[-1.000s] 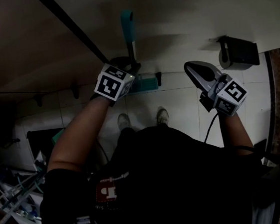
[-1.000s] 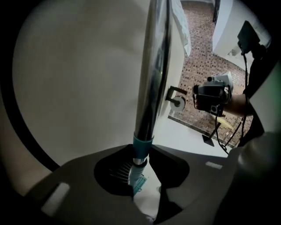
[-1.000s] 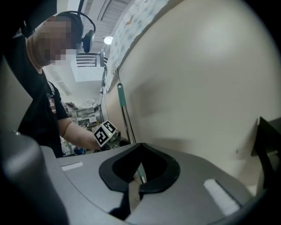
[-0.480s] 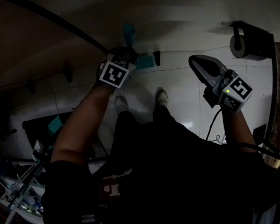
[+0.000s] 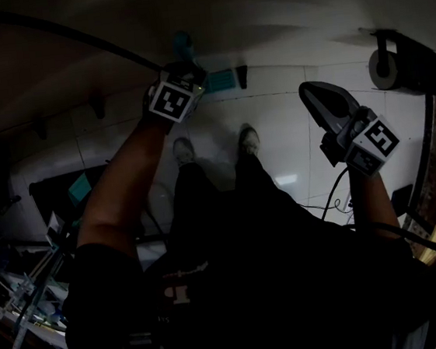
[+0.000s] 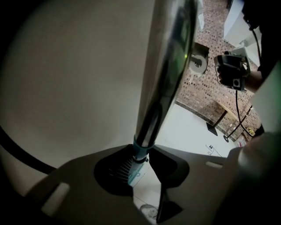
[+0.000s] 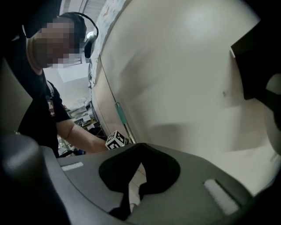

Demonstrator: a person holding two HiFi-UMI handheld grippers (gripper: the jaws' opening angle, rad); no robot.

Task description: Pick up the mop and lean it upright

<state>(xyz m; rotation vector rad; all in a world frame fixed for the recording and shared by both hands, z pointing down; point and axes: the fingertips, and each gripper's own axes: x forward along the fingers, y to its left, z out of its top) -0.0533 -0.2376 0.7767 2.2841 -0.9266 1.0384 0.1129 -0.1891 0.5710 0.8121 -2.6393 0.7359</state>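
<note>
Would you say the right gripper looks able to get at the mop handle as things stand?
Probably yes: the right gripper hangs empty, apart from the mop handle that the left gripper grips, and only floor and wall show between them.

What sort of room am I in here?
Probably a bathroom or washroom: a toilet-paper roll hangs on the wall, the floor is white tile, and a mop is by the wall.

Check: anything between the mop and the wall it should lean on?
Nothing visible. The left gripper holds the mop by its handle, close beside the wall. A black cable runs along the wall to one side, a paper roll holder to the other.
</note>
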